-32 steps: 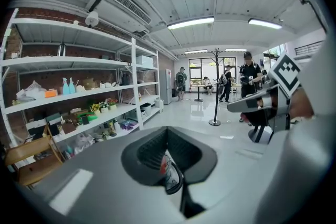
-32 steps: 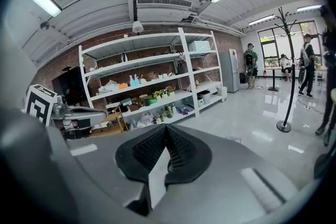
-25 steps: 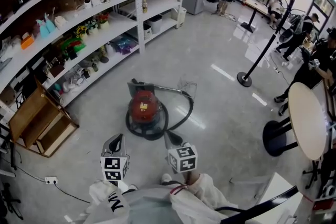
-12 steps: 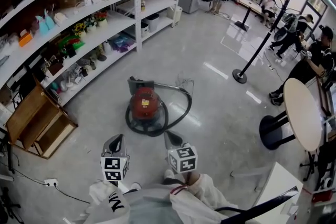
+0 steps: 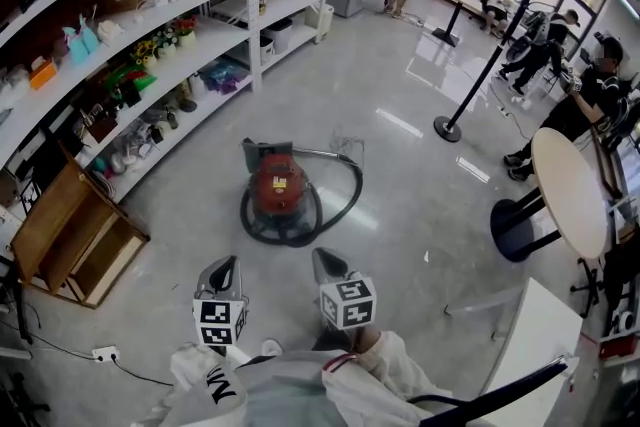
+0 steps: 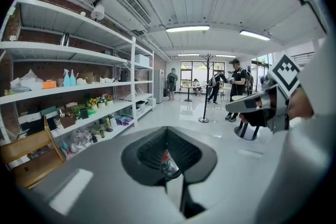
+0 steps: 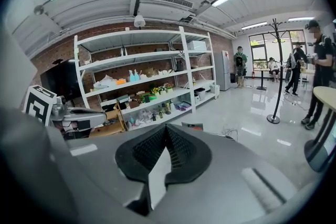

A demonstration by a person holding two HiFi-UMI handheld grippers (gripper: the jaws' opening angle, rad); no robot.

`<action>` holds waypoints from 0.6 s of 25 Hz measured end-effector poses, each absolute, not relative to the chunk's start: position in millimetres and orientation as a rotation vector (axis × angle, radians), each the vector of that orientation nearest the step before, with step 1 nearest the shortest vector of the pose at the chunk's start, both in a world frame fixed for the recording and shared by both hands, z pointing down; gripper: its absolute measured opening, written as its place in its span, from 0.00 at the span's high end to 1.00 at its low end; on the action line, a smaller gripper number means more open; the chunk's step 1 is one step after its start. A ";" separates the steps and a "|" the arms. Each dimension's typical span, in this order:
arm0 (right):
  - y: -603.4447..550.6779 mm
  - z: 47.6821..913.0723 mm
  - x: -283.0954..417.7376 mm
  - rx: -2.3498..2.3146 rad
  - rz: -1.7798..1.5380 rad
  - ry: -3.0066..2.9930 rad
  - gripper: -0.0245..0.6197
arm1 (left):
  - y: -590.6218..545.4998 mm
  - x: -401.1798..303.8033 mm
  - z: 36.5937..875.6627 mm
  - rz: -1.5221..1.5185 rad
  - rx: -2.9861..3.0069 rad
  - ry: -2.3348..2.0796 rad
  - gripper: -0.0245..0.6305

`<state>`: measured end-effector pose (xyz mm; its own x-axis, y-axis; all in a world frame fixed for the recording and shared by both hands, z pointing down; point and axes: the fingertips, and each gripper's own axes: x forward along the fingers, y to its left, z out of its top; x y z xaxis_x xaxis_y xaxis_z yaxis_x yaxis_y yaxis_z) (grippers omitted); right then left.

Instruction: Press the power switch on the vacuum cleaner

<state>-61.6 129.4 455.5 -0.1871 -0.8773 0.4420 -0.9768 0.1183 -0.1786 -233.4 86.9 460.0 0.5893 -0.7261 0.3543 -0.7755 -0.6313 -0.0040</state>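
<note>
Left gripper [image 5: 227, 262] and right gripper [image 5: 320, 255], jaws together, empty, near red vacuum cleaner [image 5: 279, 193]

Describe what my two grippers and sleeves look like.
Both the left gripper and right gripper are smooth grey wedges tapering to a point, with black ribbed pads inside the jaws. Each carries a white cube printed with black square markers. The sleeves are white; the left one bears black lettering.
</note>
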 end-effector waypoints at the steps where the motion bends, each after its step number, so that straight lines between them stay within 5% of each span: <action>1: 132.2 456.5 -67.3 1.845 0.642 -2.164 0.96 | 89.0 -238.5 460.8 0.493 2.667 -1.261 0.96; 15: 162.6 455.2 -95.7 1.896 0.642 -2.100 0.96 | 106.5 -254.0 465.5 0.467 2.697 -1.159 0.96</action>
<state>-95.7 162.6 455.2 -0.1294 -0.8798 0.4573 -0.9852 0.0618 -0.1600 -254.0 106.5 465.5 0.6491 -0.6760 0.3488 -0.7289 -0.6839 0.0310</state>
